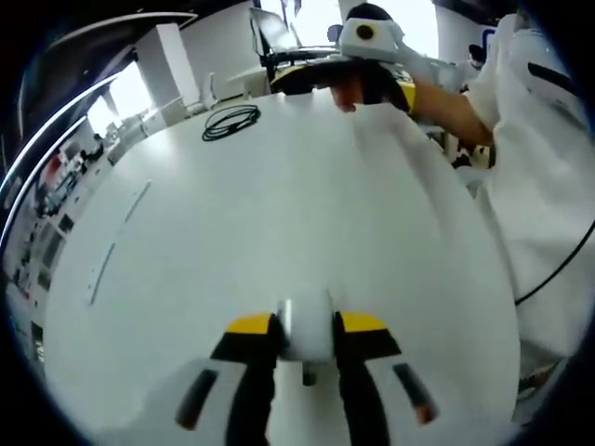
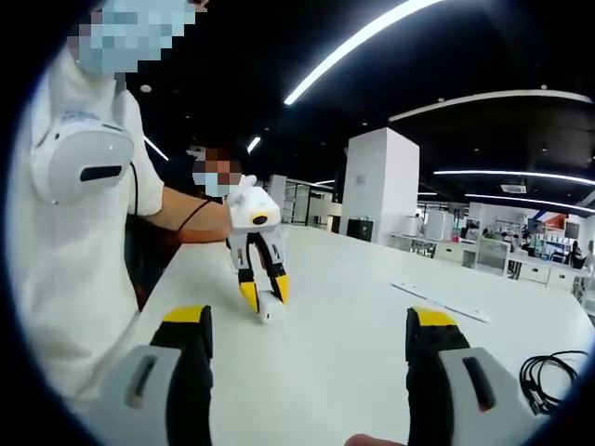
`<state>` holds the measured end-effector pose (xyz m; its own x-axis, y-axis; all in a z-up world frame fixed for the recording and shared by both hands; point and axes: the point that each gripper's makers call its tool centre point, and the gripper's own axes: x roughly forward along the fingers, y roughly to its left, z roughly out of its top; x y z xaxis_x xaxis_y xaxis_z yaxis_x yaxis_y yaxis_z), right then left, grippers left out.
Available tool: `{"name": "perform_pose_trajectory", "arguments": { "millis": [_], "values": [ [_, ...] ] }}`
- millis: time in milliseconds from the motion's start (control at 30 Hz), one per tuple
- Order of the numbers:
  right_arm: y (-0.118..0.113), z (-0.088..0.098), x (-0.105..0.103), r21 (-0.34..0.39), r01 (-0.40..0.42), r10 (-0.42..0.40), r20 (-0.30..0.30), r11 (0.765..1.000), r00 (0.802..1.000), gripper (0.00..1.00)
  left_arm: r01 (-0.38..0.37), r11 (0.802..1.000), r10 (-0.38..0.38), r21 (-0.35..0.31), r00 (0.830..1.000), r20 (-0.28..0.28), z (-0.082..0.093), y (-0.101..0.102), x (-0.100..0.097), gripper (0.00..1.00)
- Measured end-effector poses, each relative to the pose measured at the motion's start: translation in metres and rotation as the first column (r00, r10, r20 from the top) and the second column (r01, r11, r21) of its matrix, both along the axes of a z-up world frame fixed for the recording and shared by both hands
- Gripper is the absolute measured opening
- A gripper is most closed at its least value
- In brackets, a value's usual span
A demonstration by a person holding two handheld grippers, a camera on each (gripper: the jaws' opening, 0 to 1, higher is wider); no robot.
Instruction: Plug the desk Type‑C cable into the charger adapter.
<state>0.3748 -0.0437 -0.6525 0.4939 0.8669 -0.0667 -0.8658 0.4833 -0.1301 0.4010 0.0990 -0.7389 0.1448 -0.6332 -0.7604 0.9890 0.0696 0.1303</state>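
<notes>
In the left gripper view, the left tongs (image 1: 307, 348) rise from the bottom edge with their yellow-tipped jaws clenched on a small white charger adapter (image 1: 308, 327), which stands upright between them. A short metal pin projects from the underside of the adapter. The adapter sits just above the white table (image 1: 279, 214), near its closer edge.

Farther across the table, two thin pale strips (image 1: 116, 242) lie flat toward the left side. Beyond them, a coiled black cable (image 1: 231, 122) rests on the tabletop near the far edge, well apart from the adapter. At the far edge, the right tongs (image 1: 367, 79) appear, held by a hand (image 1: 349, 91). A person in a white coat (image 1: 539, 186) stands on the right side.

In the right gripper view, the right tongs (image 2: 307, 348) rise from the bottom edge with their jaws spread wide and released, nothing between them. The coiled black cable (image 2: 553, 376) lies on the table (image 2: 372, 316) just beyond the right jaw, at the lower right. Farther off, the left tongs (image 2: 265, 295) point downward, gripping the white adapter (image 2: 267, 309) at their tips, close to the tabletop. The pale strips (image 2: 442, 302) lie to the right of them. A white pillar (image 2: 381, 186) stands behind the table.
</notes>
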Motion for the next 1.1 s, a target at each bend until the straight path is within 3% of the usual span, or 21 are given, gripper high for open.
{"name": "perform_pose_trajectory", "arguments": {
  "millis": [1100],
  "values": [
    [0.0022,0.0032,-0.0027,-0.001,-0.004,0.004,0.006,1.0,1.0,0.87,0.022,1.0,-0.022,-0.015,1.0,-0.002,-0.0014,0.0029,-0.0101,0.24]
  ]
}}
